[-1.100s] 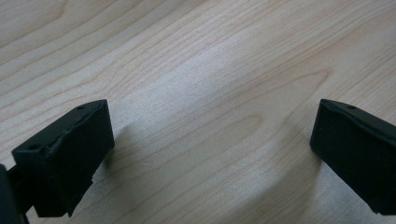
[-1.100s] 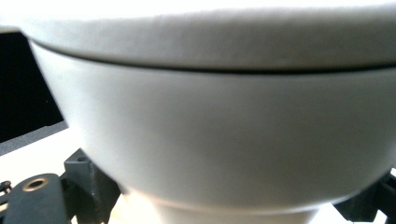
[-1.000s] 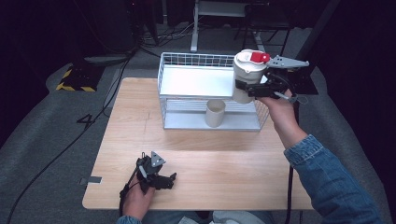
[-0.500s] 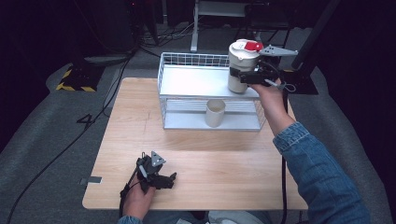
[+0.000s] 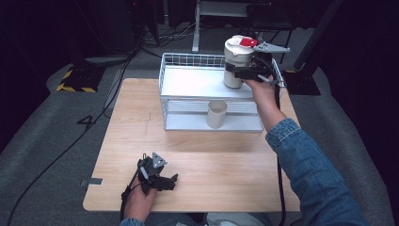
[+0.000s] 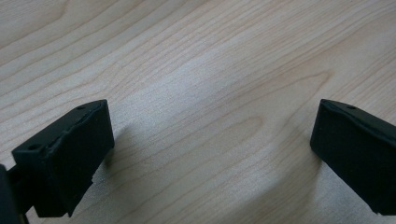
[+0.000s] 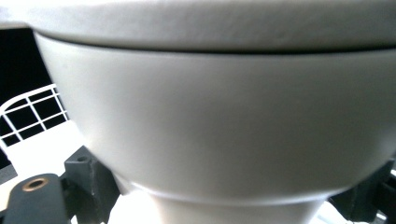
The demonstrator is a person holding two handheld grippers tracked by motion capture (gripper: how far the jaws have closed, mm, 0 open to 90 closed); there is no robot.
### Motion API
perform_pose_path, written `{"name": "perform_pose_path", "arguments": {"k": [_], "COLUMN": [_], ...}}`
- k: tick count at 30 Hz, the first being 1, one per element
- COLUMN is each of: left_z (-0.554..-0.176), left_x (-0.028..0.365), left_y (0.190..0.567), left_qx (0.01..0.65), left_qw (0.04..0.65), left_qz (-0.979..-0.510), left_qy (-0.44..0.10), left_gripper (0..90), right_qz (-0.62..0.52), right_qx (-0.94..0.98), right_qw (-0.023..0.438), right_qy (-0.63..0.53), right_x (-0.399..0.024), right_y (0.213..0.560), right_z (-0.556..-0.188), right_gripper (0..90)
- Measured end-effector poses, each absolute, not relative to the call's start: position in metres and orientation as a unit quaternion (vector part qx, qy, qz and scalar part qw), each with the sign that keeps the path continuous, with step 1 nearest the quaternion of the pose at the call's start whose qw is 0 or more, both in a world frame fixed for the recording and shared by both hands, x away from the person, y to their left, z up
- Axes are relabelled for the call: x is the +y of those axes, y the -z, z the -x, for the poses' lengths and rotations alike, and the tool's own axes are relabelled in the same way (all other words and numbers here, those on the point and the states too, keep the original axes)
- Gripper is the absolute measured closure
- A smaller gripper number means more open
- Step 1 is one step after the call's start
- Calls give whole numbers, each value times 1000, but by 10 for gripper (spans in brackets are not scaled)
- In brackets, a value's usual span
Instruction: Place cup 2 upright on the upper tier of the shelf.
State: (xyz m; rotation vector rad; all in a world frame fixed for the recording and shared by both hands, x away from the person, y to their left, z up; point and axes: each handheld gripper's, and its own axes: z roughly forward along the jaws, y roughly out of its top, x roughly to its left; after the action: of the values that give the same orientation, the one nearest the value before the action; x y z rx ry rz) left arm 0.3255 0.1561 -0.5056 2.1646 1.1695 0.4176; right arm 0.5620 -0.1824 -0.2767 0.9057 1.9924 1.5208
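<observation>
The left gripper rests low on the bare tabletop, its fingers spread wide with nothing between them. The right gripper has its fingers pinching a white container with a red-patched lid, held upright over the right end of the wire rack's top shelf; a beige cup stands on the shelf below those fingers

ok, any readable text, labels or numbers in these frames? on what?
"4" - a dark figure marked on the grey floor, left of the table.
The red patch on the white jug's lid: no writing can be made out.
Nothing to read elsewhere.
</observation>
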Motion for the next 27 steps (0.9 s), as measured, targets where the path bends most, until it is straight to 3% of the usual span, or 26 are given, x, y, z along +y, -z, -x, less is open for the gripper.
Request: {"name": "perform_pose_path", "arguments": {"k": [27], "left_z": [-326], "left_x": [156], "left_y": [506], "left_qx": [444], "left_qw": [317], "left_qz": [-823], "left_qy": [-159], "left_gripper": [0], "right_qz": [-325], "right_qx": [719], "right_qw": [235], "right_qy": [-567], "right_x": [-162], "right_y": [288], "right_z": [-568], "right_gripper": [131]}}
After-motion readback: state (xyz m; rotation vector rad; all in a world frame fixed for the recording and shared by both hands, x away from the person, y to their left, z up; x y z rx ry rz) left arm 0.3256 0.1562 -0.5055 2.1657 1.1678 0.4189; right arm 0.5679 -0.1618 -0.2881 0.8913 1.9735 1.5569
